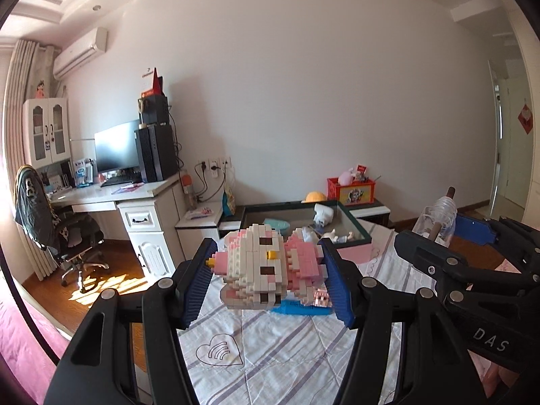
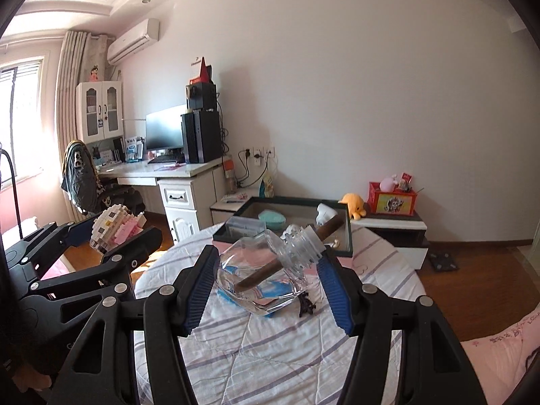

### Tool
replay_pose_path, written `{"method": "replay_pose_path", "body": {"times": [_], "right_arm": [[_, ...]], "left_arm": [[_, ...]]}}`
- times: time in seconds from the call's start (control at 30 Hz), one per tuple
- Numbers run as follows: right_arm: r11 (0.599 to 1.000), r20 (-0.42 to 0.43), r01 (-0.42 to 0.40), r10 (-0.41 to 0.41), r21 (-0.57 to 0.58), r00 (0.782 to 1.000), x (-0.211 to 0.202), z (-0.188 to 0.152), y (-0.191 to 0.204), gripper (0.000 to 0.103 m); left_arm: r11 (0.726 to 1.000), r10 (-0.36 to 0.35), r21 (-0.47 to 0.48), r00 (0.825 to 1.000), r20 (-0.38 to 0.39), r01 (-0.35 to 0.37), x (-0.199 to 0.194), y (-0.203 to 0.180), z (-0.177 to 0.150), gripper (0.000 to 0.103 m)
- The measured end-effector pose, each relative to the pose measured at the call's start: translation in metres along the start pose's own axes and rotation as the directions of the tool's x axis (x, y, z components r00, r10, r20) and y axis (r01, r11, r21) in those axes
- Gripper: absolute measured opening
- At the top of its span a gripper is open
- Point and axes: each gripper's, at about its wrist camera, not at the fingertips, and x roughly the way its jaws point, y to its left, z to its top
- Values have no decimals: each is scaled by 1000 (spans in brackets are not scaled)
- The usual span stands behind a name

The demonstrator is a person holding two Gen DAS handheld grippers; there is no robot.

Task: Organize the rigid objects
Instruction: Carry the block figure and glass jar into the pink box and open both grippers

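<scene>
Left claw (image 1: 268, 271) pinches brick toy (image 1: 266, 266); right claw (image 2: 266, 281) pinches bottle (image 2: 266, 271). Step: carrying both above bed (image 1: 270, 344). Next: likely lowering into tray (image 1: 351, 217).

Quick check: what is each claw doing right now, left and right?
Left claw: shut on the pink-and-white brick-built toy figure.
Right claw: shut on the clear glass bottle with a brown stick.

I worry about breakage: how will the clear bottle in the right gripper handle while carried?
The clear bottle looks like glass, so probably fragile and slippery between the jaws. It is held tilted by its body, neck forward, so it may pivot. The brown stick through its neck could slide out.
</scene>
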Motion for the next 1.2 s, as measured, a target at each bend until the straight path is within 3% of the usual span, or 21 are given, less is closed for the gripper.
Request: {"method": "replay_pose_path", "body": {"times": [0.33,0.6,0.87,1.2], "right_arm": [[999,120,19,-13,-46,993,-53,26,17,62],[998,137,12,-4,-58,991,-62,29,25,62],[998,120,5,3,-66,993,-49,25,21,62],[998,55,1,2,-56,999,-3,25,11,62]], "left_arm": [[999,18,-37,992,128,-13,-57,10,28,62],[999,27,-45,989,148,-21,-69,9,27,62],[998,39,-44,990,134,-33,-62,5,24,62],[998,38,-42,998,56,-35,-12,5,21,62]]}}
